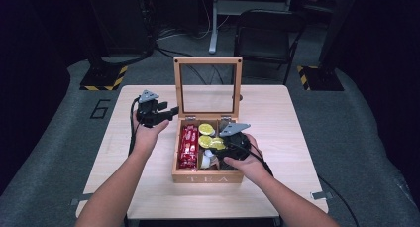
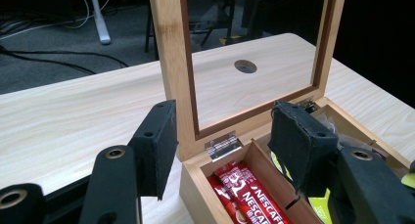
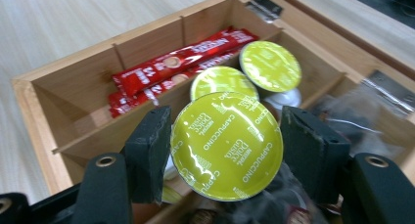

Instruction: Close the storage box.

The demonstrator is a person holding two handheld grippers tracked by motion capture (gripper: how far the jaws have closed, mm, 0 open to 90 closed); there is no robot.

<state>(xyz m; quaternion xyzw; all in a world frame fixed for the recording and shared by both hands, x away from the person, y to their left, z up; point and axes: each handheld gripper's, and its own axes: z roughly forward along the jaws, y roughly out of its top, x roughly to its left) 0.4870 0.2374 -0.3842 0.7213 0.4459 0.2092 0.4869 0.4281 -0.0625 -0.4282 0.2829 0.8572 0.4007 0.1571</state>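
A wooden tea box [image 1: 208,177] stands open on the table with its glass lid [image 1: 178,88] upright. My right gripper [image 3: 225,145] is shut on a yellow-green cappuccino capsule [image 3: 226,143], held just above the box's middle compartment, where two more capsules [image 3: 270,65] lie. Red Nescafe sachets [image 3: 181,62] fill the left compartment. In the high view the right gripper [image 1: 223,145] hovers over the box. My left gripper [image 2: 227,145] is open at the lid's left post [image 2: 171,62], its left pad [image 2: 156,145] beside the wood and the right pad well clear of it.
Clear-wrapped packets [image 3: 362,116] sit in the box's right compartment. The light wood table [image 1: 277,118] has a round hole [image 2: 245,66] behind the lid. A black chair [image 1: 265,33] and a desk leg [image 1: 214,24] stand beyond the table's far edge.
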